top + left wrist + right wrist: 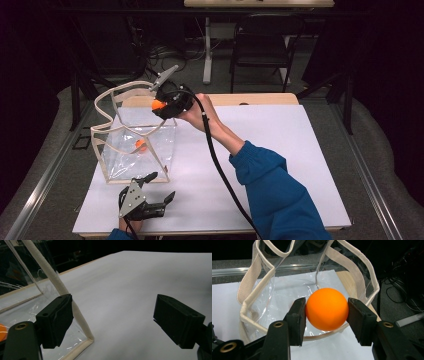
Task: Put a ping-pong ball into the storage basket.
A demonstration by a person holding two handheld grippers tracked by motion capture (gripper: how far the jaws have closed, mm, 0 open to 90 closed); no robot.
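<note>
Above the bag's open mouth, upper left of the high view: orange ball (327,308) clamped in right gripper (326,312).
Clear bag (131,150) is stood on the white table (280,150); left gripper (112,317) is held apart beside its corner.

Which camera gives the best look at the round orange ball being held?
The right gripper view: the round orange ball appears large and sharp between black jaws. The high view shows it small.
</note>
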